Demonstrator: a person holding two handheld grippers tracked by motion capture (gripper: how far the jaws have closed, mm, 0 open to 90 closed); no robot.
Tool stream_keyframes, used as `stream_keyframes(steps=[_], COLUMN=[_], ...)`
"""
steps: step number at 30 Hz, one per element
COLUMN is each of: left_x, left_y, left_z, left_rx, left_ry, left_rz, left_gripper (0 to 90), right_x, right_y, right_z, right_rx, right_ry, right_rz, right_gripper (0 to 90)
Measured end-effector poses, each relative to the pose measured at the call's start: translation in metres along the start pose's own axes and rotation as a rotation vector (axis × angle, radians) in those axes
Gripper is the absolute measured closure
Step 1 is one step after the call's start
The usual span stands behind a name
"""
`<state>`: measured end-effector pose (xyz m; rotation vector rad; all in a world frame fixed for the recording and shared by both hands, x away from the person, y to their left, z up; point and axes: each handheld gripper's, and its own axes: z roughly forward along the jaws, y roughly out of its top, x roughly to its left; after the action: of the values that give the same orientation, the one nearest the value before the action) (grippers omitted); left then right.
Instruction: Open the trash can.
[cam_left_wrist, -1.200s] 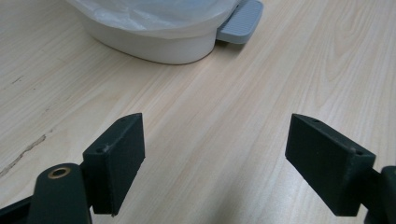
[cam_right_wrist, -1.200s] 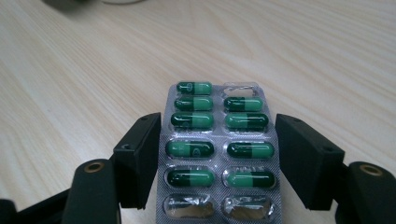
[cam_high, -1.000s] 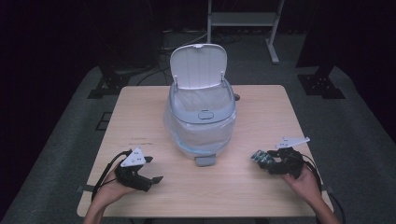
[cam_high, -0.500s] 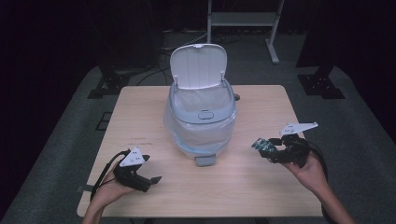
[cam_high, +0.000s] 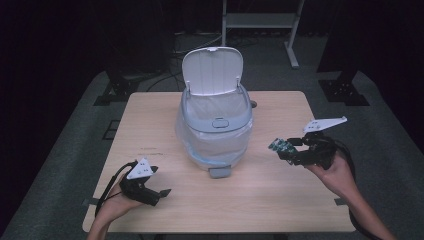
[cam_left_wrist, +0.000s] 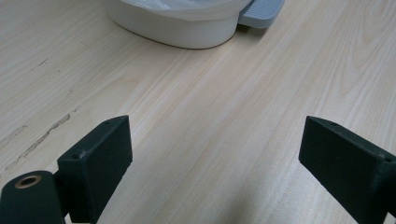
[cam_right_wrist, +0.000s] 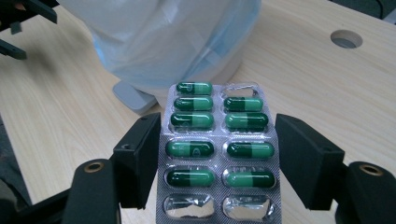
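Right gripper (cam_right_wrist: 217, 154): pinched the pill pack (cam_right_wrist: 218, 154).
Left gripper (cam_left_wrist: 215, 158): spread, empty.
Risk: pack could slip, missing the bin (cam_high: 216, 131) at frame centre.

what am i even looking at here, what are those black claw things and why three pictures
A person sits at a wooden table holding a hand-worked two-jaw gripper in each hand. One camera looks down from above; the other two ride on the grippers, looking along their black jaws. On the table stands a pedal bin with its lid up and a plastic liner inside. The right gripper is shut on a blister pack of green capsules, lifted off the table. The left gripper is open, holding nothing, low over the table.
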<state>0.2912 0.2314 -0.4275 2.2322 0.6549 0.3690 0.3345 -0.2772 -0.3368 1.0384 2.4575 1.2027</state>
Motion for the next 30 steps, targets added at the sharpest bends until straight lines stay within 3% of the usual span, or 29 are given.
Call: stream_keyframes(steps=[16, 30], left_x=[-0.001, -0.001], left_y=[-0.001, -0.001], left_z=[0.002, 0.001], left_rx=[0.009, 0.007], left_ry=[0.004, 0.006], left_rz=[-0.003, -0.007], left_gripper=[8.7, 8.8], right_x=[0.004, 0.02], right_y=[0.038, 0.078], right_z=[-0.023, -0.033], right_rx=[-0.023, 0.01], right_ry=[0.036, 0.049], right_rz=[-0.023, -0.088], right_gripper=[32.6, 32.6])
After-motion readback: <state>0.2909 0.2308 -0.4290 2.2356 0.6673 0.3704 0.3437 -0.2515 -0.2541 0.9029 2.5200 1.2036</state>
